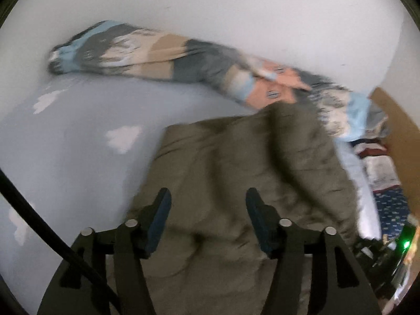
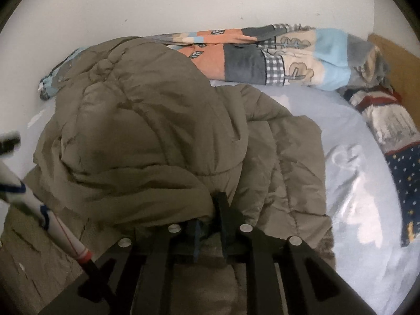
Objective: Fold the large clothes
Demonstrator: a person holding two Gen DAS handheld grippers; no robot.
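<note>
An olive padded jacket [image 2: 147, 136] is spread on the pale blue bedsheet [image 2: 354, 210]. Above it the left gripper [image 1: 208, 204] is held wide apart, gripping nothing. The right gripper [image 2: 210, 225] is nearly closed at a jacket fold; whether it pinches cannot be told.

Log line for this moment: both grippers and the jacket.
left gripper: fingers open above olive jacket | right gripper: fingers nearly together at jacket fold, grip unclear | jacket: bunched on bed

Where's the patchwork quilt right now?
The rolled patchwork quilt lies along the wall at the bed's far edge, just behind the olive jacket.
</note>
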